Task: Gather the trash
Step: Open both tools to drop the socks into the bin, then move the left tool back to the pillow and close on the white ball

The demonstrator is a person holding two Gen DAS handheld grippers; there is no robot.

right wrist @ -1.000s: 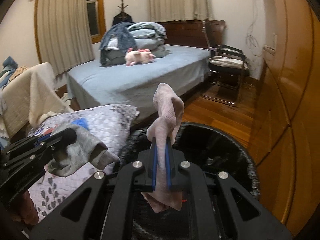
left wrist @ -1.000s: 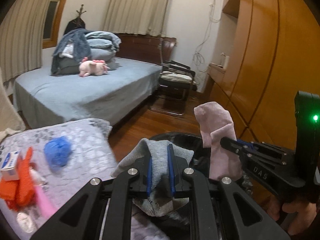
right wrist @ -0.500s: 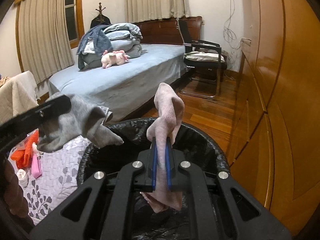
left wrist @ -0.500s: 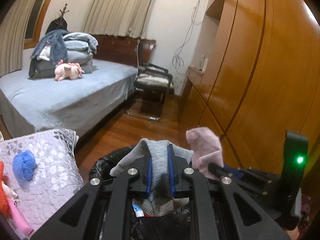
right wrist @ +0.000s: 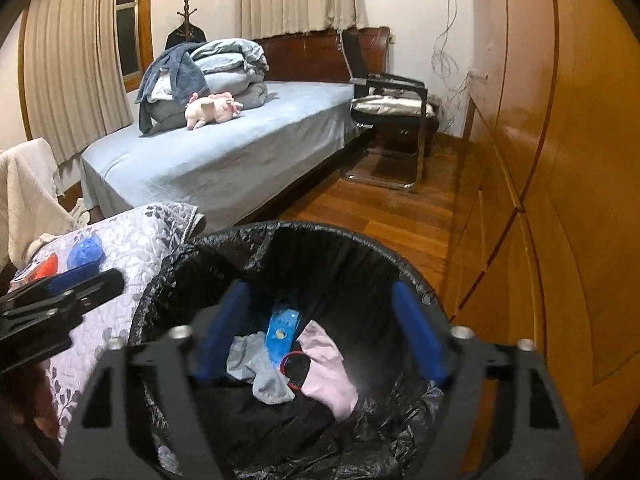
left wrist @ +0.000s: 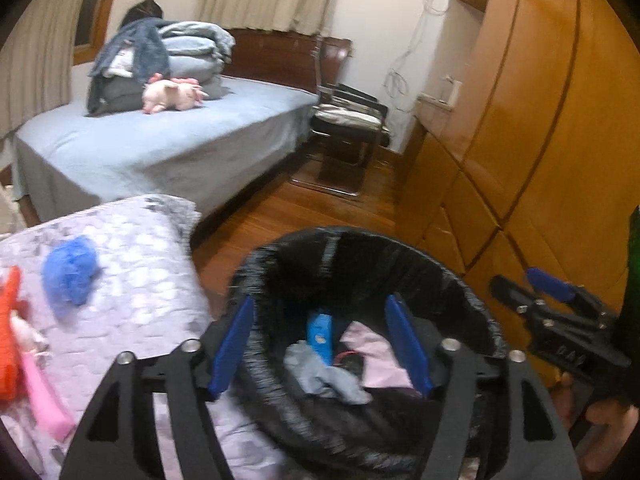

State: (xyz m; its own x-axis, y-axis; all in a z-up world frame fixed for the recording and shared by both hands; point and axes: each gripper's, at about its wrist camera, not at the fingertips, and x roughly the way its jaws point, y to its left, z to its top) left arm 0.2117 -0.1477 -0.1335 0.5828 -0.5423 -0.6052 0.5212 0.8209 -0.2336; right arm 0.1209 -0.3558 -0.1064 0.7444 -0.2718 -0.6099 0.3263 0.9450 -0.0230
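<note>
Two socks land in the black-lined bin [right wrist: 224,248], lower centre.
My left gripper [left wrist: 320,344] and right gripper [right wrist: 322,328], jaws just opening wide, hold nothing; one limp grey sock [right wrist: 260,372], one soft pink sock [right wrist: 328,372].

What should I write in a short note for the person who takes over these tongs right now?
Left tongs: open, empty, jaws just opened, over the bin.
Right tongs: open, empty, jaws just opened, over the same bin.
Done: grey sock and pink sock lie in the bin beside a blue packet.
Left: blue wad, orange item and pink item remain on the patterned cover.
</note>
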